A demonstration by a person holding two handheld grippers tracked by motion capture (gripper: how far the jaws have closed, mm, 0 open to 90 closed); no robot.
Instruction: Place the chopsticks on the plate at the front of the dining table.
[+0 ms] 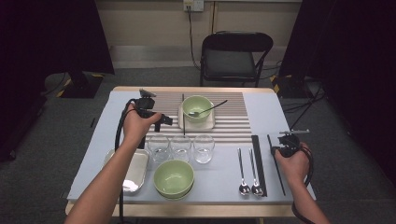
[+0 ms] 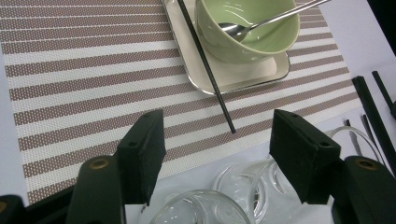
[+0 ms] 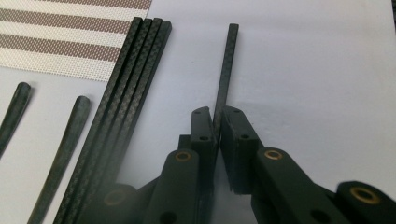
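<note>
Landmark: the striped placemat (image 1: 233, 114) at the table's far middle.

1. Single chopstick (image 3: 224, 79): off the placemat's near right corner, apart from the bundle, lying flat on the grey table. My right gripper (image 3: 218, 123) is clenched on its near half, jaws pinching it edge-on; I judge I take it alone so it can join its mate by the bowl.
2. Chopstick bundle (image 3: 126, 93): between that single stick and the placemat's corner, sticks packed side by side.
3. Two spoons (image 1: 247, 172): nearer me than the placemat, left of the bundle.
4. Bowl with spoon (image 1: 196, 108): on a small tray (image 2: 233, 77) at the placemat's centre; one chopstick (image 2: 205, 70) already leans over the tray's left rim onto the stripes.
5. My left gripper (image 2: 217, 154): released, jaws wide and empty, hovering over the placemat's near edge, waiting above the glasses (image 1: 181, 148).
6. Second bowl (image 1: 173, 178) and metal tray (image 1: 133, 170): nearest me, left of the placemat.
</note>
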